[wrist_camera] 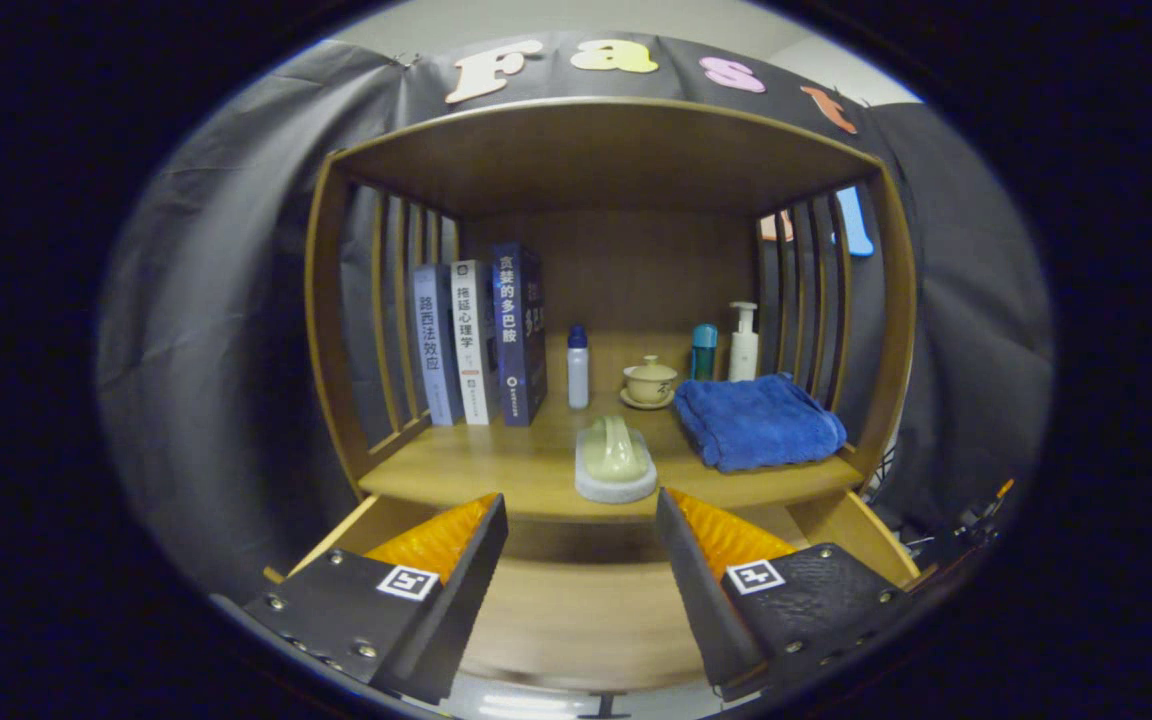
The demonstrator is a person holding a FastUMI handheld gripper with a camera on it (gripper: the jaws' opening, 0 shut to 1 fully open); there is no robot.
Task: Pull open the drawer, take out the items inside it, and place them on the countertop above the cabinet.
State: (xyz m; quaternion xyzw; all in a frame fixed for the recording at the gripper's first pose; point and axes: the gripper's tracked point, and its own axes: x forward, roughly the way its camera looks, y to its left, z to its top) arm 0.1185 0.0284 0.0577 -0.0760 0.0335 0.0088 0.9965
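Wooden drawer (586, 610) pulled open, directly under gripper (581, 560), at 6 o'clock from countertop (496, 470). Drawer floor between fingers looks bare; nothing visible left inside, corners hidden by fingers. Gripper fingers spread wide, holding nothing. Green soap (614, 450) on grey dish (616, 485) sits on countertop at 12 o'clock just beyond fingers, long axis running away from gripper. Blue towel (758, 420) at 1 o'clock. Judgement: removal likely near done.
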